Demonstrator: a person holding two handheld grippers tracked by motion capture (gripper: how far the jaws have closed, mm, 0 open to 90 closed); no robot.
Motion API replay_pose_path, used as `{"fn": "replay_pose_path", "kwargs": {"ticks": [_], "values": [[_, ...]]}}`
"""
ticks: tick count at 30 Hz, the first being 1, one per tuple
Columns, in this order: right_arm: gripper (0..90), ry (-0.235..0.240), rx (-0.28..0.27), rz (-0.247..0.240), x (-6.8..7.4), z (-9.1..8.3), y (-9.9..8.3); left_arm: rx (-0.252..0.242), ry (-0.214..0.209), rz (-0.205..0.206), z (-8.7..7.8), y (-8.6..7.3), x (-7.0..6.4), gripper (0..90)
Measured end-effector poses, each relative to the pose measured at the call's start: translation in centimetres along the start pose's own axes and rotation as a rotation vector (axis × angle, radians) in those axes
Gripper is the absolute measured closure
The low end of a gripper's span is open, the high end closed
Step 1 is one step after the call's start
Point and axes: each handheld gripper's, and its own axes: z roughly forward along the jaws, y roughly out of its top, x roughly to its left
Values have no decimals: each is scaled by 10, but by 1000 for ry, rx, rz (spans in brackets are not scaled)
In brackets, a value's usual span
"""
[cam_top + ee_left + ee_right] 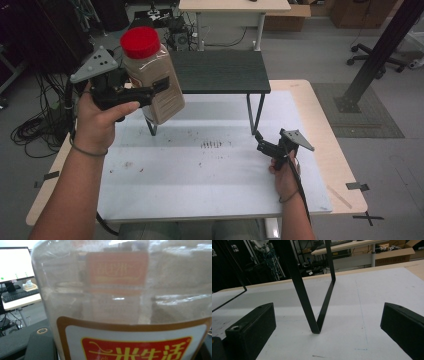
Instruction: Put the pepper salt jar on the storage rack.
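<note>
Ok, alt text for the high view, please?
The left tongs hold a red-lidded jar of pale powder in the air, left of a small black shelf standing on a white mat. The right tongs rest open and empty near the mat's right side.

Wooden table (327,125) carries white mat (210,170); black shelf stand (220,72) on mat, crumbs (211,144) scattered.
</note>
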Motion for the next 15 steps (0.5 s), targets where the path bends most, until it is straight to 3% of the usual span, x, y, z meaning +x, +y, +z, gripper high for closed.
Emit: {"fn": "replay_pose_path", "kwargs": {"ticks": [15], "values": [[0,-13,0,-3,0,-1,0,12,22,-16,29,10,32,268]]}}
